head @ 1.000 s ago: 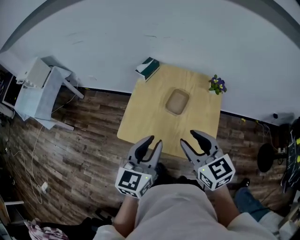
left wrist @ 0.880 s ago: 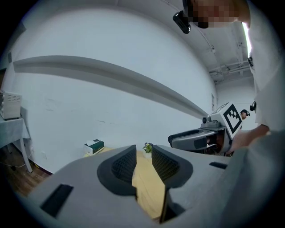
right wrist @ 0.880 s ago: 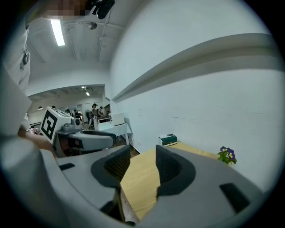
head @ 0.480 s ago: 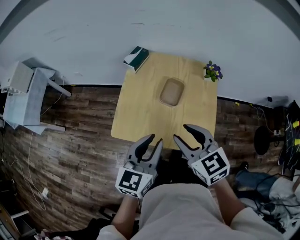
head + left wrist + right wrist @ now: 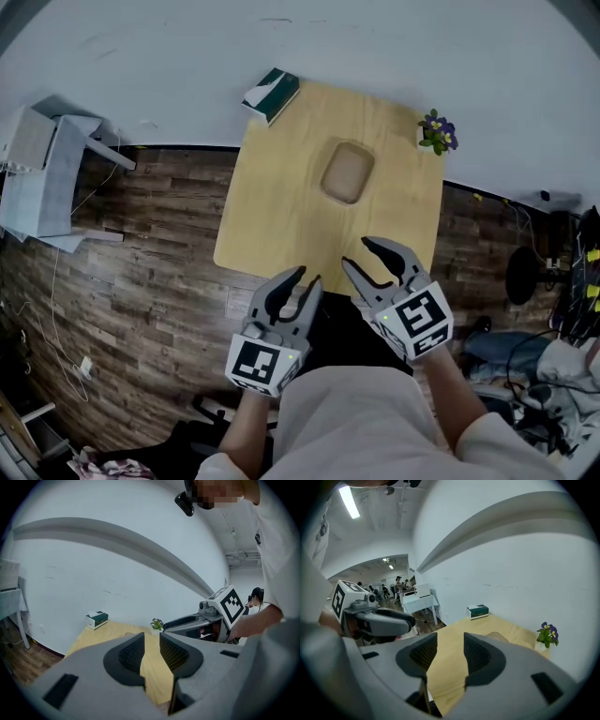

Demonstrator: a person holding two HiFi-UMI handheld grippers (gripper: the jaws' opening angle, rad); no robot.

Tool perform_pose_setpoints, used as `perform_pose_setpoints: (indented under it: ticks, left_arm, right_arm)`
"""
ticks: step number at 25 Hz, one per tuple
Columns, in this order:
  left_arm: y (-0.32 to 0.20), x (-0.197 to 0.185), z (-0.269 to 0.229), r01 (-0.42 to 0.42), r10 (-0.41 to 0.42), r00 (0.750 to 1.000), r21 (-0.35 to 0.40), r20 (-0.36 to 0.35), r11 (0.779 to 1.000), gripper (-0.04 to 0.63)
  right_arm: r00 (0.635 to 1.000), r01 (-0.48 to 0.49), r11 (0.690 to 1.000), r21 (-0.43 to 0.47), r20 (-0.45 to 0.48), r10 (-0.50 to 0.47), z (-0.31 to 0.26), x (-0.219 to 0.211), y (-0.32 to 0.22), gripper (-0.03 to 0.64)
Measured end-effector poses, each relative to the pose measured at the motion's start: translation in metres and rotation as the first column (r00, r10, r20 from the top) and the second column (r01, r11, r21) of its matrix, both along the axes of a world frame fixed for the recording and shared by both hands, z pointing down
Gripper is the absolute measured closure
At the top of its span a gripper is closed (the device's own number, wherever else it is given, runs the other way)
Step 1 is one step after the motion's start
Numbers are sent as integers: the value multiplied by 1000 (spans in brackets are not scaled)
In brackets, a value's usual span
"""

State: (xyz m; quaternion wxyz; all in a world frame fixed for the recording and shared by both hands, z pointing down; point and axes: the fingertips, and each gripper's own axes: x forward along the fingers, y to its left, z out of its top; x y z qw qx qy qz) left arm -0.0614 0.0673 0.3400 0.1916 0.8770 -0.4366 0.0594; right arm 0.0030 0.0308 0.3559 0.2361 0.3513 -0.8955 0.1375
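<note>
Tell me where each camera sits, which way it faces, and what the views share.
Head view: on the person's head, facing steeply down at the wooden table; shows left gripper, right gripper, forearms.
Left gripper view: on the left gripper, facing along its open jaws over the table; right gripper at right.
Right gripper view: on the right gripper, likewise; left gripper at left.
All share tissue box, potted flowers.

The left gripper [image 5: 309,275] and the right gripper [image 5: 354,251] hover side by side at the table's [image 5: 281,187] near edge. The left jaws stand narrowly apart and the right jaws wider, with nothing between either pair.
</note>
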Motion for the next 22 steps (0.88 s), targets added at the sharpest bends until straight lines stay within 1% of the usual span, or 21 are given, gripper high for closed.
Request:
perform_pose_setpoints:
  ticks: [8,13,19,22]
  left_arm:
    - [-29,0,16,51,-50,998,-43,24,998,499]
    - [-47,3,23,71,-67,996,-66,63,995,500]
    - [-68,12,31,113,-105,990,-87,91,990,499]
    - [-73,14,39,142,-131,986,-111,100,984,500]
  right_arm:
    - [998,9,1000,-2,-60,-9,31,3,-40,445]
    - [992,56,998,6,-117,-55,54,5,-60,445]
    - [987,101,995,19,-129,-98,74,10,-85,445]
    - [981,125,992,23,-150,-120,85,13,-93,445]
